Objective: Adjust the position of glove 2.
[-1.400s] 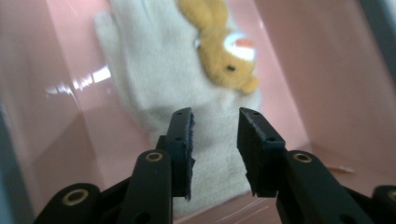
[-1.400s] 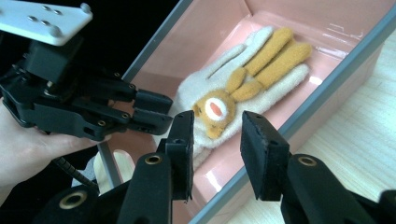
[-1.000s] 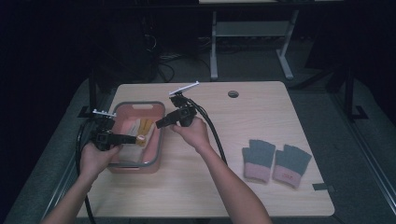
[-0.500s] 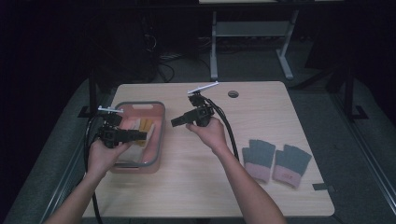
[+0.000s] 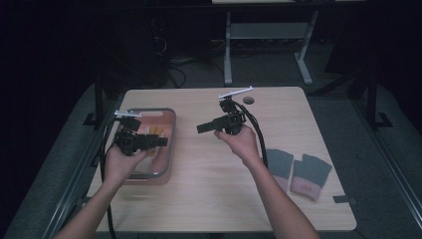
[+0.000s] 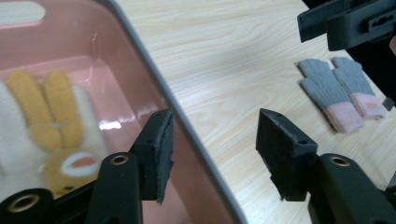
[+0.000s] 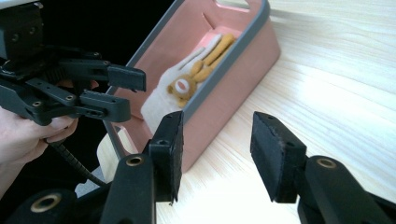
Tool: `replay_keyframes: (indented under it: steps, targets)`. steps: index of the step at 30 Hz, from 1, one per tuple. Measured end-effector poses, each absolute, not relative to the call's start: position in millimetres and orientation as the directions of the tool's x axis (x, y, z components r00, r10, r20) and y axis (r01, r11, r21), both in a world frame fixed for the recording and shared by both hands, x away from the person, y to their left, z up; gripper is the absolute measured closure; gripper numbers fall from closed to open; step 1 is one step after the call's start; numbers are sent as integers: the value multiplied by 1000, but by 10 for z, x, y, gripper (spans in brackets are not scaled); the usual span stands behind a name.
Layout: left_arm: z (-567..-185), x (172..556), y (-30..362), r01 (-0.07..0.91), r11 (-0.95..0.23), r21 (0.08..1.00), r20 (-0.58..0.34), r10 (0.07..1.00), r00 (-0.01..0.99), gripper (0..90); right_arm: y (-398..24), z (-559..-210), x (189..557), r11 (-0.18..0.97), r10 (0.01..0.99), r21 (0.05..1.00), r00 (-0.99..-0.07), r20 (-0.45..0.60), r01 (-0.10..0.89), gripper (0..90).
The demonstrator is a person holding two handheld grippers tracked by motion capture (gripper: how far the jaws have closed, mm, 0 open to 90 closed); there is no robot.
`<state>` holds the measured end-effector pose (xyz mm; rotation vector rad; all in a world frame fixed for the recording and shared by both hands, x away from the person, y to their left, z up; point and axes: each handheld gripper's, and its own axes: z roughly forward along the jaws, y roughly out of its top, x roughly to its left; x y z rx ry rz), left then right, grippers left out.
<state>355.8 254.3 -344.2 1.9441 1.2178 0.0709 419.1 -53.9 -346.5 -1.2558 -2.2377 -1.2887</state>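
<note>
Yellow-and-white glove (image 6: 44,121) lies inside pink bin (image 5: 170,130), at left of surface (image 5: 209,199); placing step looks done. My left hand-held gripper (image 5: 160,142) over bin rim, jaws just been opening, nothing between. My right hand-held gripper (image 5: 201,128) over bare wood, jaws also just been opening, empty. Next, I judge: reach right for grey-pink gloves (image 5: 298,172), well apart from bin.
</note>
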Motion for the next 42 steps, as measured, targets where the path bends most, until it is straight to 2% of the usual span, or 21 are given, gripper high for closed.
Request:
replay_keyframes:
  steps: [21, 42]
  targets:
    - [-3406, 3516, 2068, 681, -242, 691, -351, 711, 609, 325, -1095, -3497, 4024, 175, 597, 565, -543, 591, 806, 499]
    - [-3404, 3426, 1603, 639, -280, 716, -356, 642, 679, 278, -1661, -3538, 3777, 131, 602, 571, -523, 604, 810, 428]
